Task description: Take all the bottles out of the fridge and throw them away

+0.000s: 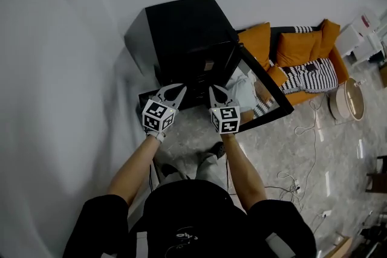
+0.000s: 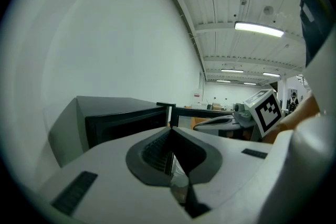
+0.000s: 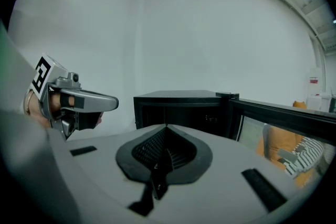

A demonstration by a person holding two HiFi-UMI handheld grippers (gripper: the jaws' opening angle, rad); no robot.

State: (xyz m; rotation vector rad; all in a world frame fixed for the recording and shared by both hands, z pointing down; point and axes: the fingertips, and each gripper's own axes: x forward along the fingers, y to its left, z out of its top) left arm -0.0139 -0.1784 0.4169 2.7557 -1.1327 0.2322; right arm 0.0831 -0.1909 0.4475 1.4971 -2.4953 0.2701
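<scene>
My left claw (image 1: 179,91) and right claw (image 1: 216,92) are both closed tight with nothing between the jaws, side by side just before the small black box-shaped fridge (image 1: 181,30). It stands on the grey stone-patterned floor (image 1: 290,148) by the white wall (image 1: 60,39), its glass-fronted door (image 1: 261,93) swung open; I cannot see into its dark inside.

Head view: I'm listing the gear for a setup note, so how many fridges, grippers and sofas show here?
fridge: 1
grippers: 2, the left gripper and the right gripper
sofa: 1
total: 4
</scene>
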